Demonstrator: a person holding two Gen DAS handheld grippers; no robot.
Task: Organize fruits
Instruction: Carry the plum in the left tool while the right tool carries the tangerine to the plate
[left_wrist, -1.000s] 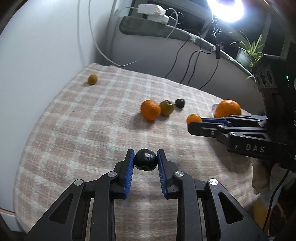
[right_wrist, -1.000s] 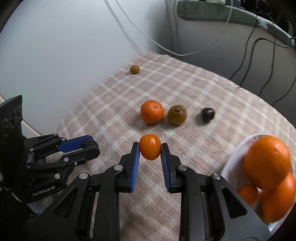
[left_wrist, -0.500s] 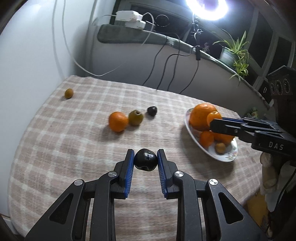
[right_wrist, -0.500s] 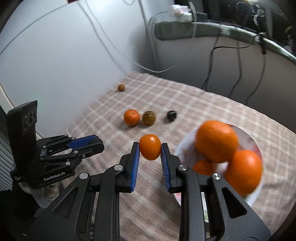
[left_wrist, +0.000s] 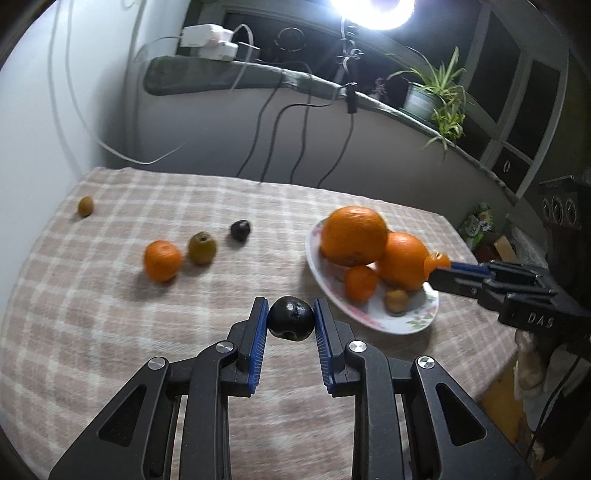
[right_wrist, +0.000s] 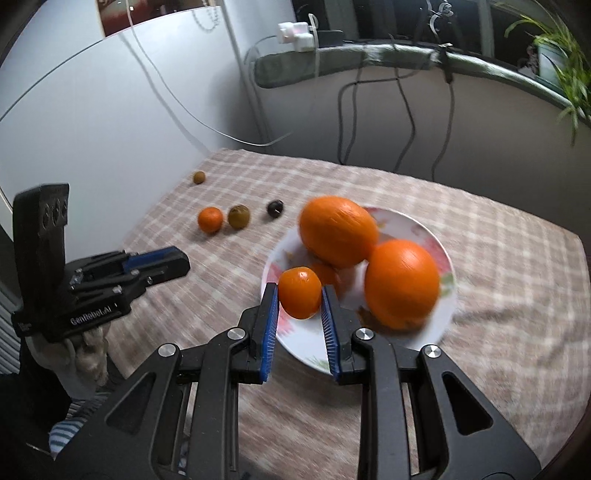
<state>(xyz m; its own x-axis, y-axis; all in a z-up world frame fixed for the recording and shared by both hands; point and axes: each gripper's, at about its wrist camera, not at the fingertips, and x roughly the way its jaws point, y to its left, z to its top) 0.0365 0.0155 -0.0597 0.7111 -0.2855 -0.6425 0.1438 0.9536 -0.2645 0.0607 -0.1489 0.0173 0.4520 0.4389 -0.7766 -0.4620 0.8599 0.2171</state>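
Two tools carry fruit toward the plate (right_wrist: 448, 258) near the counter's right edge: the left tool (left_wrist: 290, 325) is clamped on a dark fruit (left_wrist: 291, 318) above the cloth, while the right tool (right_wrist: 300, 301) pinches a small mandarin (right_wrist: 300, 292) over the rim, likely for release. Motion blur smears the piled oranges (right_wrist: 338, 230); loose fruit lies beyond.

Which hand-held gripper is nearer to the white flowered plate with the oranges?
The right. The right hand-held gripper holds a small orange tangerine directly over the white flowered plate. The left hand-held gripper, holding a dark round fruit, is beside the plate over the checked cloth.
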